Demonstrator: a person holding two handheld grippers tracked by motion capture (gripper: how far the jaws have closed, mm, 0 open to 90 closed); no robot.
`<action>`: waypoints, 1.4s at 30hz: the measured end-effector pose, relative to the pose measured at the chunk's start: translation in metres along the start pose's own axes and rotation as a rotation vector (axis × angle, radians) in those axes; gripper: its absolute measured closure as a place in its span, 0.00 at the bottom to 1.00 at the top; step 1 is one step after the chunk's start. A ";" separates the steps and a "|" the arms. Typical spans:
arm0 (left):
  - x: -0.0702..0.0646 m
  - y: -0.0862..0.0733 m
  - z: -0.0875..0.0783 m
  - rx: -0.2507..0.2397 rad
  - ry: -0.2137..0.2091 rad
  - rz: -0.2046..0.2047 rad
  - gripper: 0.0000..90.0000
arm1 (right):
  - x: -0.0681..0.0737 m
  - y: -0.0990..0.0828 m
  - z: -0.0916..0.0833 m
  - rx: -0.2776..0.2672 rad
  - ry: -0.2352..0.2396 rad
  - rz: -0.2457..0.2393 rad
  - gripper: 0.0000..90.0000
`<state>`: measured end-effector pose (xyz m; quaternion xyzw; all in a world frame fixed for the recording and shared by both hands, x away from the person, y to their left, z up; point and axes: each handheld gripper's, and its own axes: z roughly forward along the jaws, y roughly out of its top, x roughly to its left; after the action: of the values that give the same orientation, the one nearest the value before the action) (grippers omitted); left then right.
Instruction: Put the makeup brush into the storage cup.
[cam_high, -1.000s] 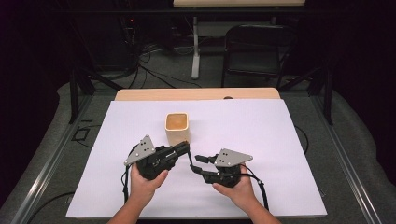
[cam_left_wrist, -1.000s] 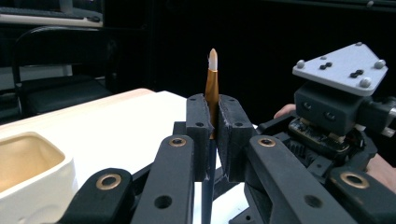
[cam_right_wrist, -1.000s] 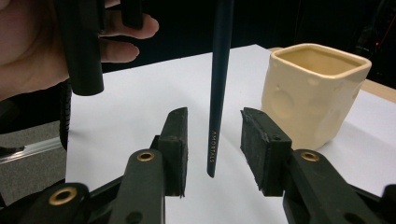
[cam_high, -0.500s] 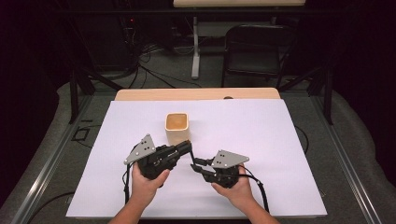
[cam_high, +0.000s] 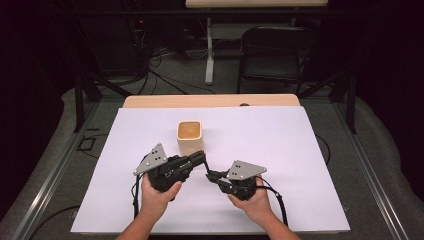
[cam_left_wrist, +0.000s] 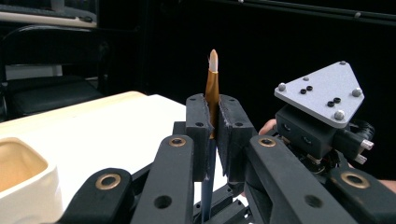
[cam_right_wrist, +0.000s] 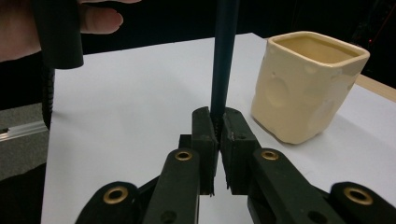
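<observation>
paintbrush (cam_left_wrist: 212, 88) sits clamped in left gripper (cam_high: 200, 161); right gripper (cam_high: 212, 175) jaws just closed onto its handle.

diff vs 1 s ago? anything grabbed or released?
The right tongs have just been closing and now clamp the dark handle end of the paintbrush. The left tongs grip it near the gold ferrule, as before. The hands and the cream cup on the white sheet kept their places.
</observation>
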<state>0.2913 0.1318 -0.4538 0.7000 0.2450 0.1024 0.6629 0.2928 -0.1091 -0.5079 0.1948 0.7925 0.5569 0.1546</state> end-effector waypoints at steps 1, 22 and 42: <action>0.000 0.000 0.000 -0.001 0.001 0.000 0.94 | 0.000 0.000 0.000 -0.001 0.004 0.006 0.94; -0.003 -0.003 0.007 -0.014 0.011 0.004 0.84 | 0.001 0.001 0.001 -0.028 0.032 0.059 0.95; -0.003 -0.005 0.010 -0.013 0.016 0.003 0.93 | 0.000 0.001 0.002 -0.044 0.041 0.094 0.95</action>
<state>0.2925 0.1220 -0.4591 0.6954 0.2487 0.1106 0.6651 0.2938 -0.1070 -0.5075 0.2168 0.7730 0.5847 0.1164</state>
